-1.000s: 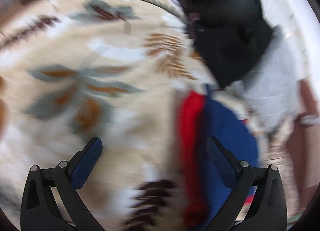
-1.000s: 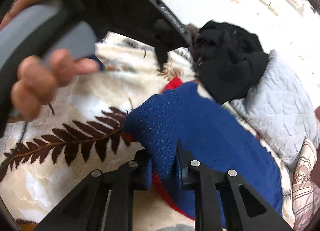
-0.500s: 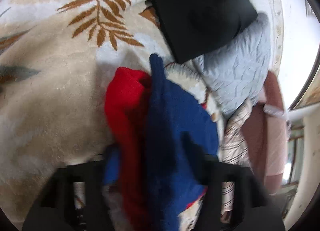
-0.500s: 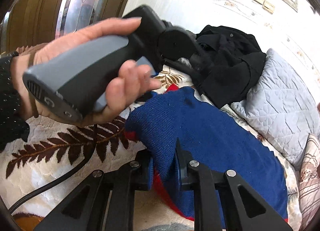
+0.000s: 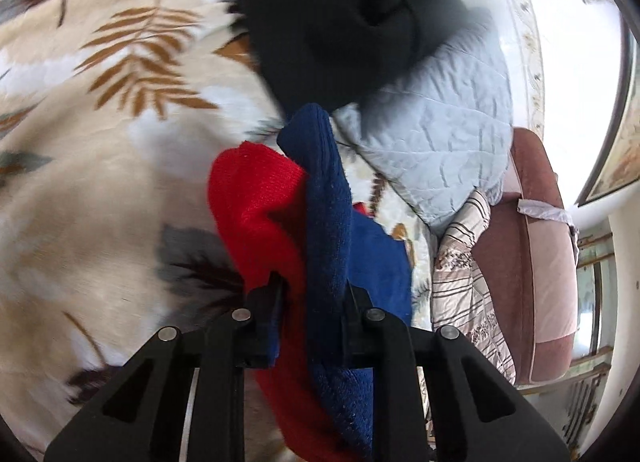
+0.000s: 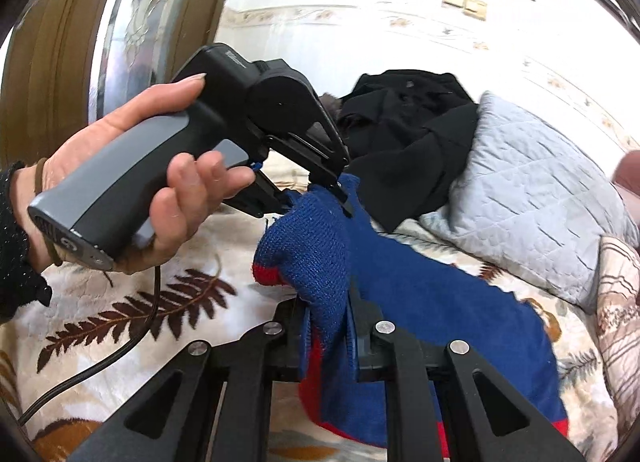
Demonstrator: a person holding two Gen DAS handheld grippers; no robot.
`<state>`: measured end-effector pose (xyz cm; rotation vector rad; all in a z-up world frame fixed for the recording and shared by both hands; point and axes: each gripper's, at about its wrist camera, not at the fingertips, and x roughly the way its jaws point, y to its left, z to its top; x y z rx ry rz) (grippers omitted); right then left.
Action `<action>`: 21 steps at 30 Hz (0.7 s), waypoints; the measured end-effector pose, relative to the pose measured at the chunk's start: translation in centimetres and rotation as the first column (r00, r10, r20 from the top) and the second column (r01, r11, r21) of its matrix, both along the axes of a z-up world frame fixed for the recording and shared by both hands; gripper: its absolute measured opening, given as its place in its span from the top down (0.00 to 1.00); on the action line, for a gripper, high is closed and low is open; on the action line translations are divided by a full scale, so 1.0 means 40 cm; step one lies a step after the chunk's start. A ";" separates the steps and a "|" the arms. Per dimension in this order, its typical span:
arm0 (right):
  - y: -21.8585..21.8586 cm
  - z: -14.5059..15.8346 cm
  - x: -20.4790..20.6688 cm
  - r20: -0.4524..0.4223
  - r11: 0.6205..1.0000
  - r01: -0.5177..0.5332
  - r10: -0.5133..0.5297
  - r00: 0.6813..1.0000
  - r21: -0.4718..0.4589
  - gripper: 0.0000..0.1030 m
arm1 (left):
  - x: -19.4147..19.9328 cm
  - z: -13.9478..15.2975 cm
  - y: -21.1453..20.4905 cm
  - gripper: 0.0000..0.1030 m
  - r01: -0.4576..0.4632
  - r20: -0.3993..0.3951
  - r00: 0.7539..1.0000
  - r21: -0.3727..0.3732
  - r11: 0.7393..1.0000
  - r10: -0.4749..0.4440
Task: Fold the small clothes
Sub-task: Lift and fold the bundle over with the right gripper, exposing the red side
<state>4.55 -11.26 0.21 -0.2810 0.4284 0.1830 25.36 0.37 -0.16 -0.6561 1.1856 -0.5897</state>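
A small knit sweater (image 5: 328, 190), dark blue with a red lining and hem, hangs bunched over a leaf-patterned blanket (image 5: 100, 182). My left gripper (image 5: 314, 286) has its jaws closing, pads pressing a fold of red and blue knit. In the right wrist view the sweater (image 6: 420, 294) trails down to the blanket. My right gripper (image 6: 326, 298) pinches another bunched edge, its jaws still tightening. The left gripper (image 6: 316, 198) shows there too, held by a person's hand (image 6: 160, 190), biting the sweater's far corner.
A black garment (image 6: 412, 134) lies heaped at the back, partly over a grey quilted pillow (image 6: 532, 198). A striped cloth (image 5: 460, 274) and a pink seat (image 5: 532, 262) are at the right. A cable (image 6: 100, 362) runs across the blanket.
My left gripper went from wide open to closed on the sweater's edge. Both grippers have risen, lifting the sweater's near part off the blanket.
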 end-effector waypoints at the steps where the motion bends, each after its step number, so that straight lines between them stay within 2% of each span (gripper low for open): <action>1: -0.016 0.009 -0.004 0.002 1.000 0.009 -0.009 1.000 0.005 0.87 | -0.005 0.013 -0.021 0.82 0.007 0.007 1.000 0.002 1.000 -0.007; 13: -0.208 0.060 -0.040 -0.006 0.991 0.108 -0.108 0.994 0.080 0.89 | -0.050 0.075 -0.229 0.82 0.067 0.030 0.997 0.046 0.997 -0.068; 16: -0.270 0.066 -0.041 -0.032 0.980 0.144 -0.141 0.990 0.137 0.89 | -0.066 0.077 -0.294 0.82 0.080 0.036 0.996 0.078 0.994 -0.083; 21: -0.376 0.059 -0.044 -0.085 0.937 0.221 -0.205 0.975 0.269 0.89 | -0.084 0.066 -0.409 0.82 0.112 0.027 0.993 0.125 0.986 -0.116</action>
